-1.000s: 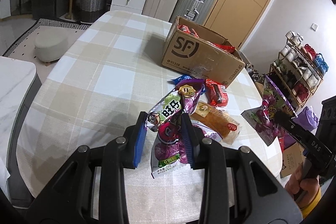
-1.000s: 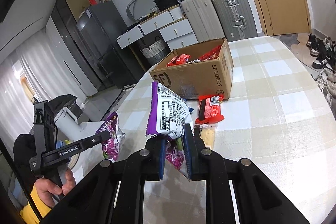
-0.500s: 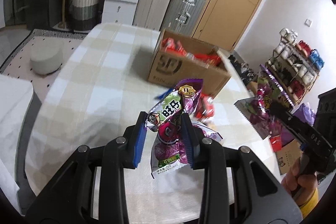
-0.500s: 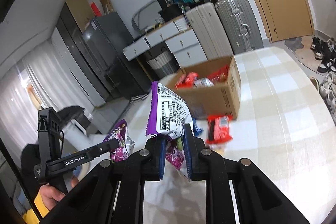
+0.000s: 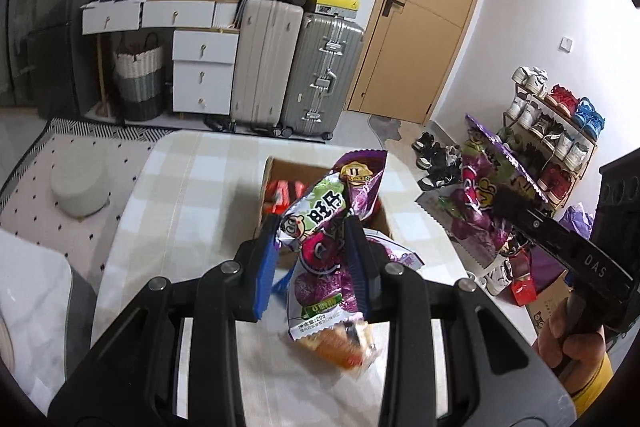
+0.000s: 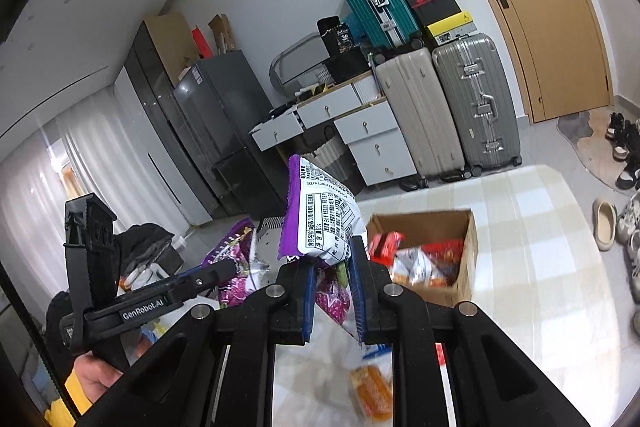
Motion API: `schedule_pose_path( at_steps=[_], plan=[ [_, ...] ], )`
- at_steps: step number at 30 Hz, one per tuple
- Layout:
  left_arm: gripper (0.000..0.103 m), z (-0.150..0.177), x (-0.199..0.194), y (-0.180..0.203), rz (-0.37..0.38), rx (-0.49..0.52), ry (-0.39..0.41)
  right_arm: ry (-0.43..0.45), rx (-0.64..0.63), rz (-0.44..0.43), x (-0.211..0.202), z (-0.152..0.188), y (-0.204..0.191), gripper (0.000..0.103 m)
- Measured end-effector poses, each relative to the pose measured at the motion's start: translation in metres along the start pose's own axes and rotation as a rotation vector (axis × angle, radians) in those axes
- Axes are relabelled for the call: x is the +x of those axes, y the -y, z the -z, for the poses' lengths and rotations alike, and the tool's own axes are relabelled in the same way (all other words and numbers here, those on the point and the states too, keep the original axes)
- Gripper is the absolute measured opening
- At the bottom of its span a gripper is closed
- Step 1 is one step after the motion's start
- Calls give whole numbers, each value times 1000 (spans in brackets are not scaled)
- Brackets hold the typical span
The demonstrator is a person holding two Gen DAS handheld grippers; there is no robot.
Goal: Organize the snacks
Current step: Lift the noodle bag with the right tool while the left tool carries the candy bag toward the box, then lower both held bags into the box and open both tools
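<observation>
Your cardboard box (image 6: pixel 466 259) stands open on the checked desk (image 6: pixel 540 267), and it already holds a loose heap of red and white snack packets (image 6: pixel 420 259), none of them stacked in any order. From the left wrist view you see the same box (image 5: pixel 269 187) mostly behind the packet you are holding, with a red wrapper showing inside its near corner.

Your left gripper (image 5: pixel 312 259) has its jaws clamped on a purple grape snack packet (image 5: pixel 324 227). The blue pads press on the packet's middle from both sides; its top sticks up and forward past the fingertips, and its bottom edge hangs down below them. The packet is lifted clear of the desk, in front of the box.

Your right gripper (image 6: pixel 332 287) has its jaws closed on a second purple packet (image 6: pixel 320 223), printed back side facing the camera. The pads pinch its lower part, so most of the bag stands up above the jaws, tilted a little to the left. It too is off the desk, with the box beyond it and to the right.

Below both grippers, an orange wrapped snack (image 6: pixel 372 395) lies blurred on the desk, beside other wrappers that you cannot make out clearly.
</observation>
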State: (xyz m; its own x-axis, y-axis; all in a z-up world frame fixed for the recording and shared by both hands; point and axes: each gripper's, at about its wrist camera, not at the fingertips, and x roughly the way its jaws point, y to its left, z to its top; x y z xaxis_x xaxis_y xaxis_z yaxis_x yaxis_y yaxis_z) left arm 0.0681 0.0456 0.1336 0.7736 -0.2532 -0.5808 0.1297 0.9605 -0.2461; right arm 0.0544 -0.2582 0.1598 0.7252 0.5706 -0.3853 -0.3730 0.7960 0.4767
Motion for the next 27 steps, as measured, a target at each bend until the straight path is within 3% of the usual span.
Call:
schedule_pose_path(
  at_steps=[11, 27],
  plan=[
    [29, -48, 52, 18, -17, 12, -19, -22, -24, 54, 34, -48, 3, 15],
    [29, -79, 168, 10, -26, 11, -96, -90, -7, 123, 106, -68, 49, 15]
  ],
)
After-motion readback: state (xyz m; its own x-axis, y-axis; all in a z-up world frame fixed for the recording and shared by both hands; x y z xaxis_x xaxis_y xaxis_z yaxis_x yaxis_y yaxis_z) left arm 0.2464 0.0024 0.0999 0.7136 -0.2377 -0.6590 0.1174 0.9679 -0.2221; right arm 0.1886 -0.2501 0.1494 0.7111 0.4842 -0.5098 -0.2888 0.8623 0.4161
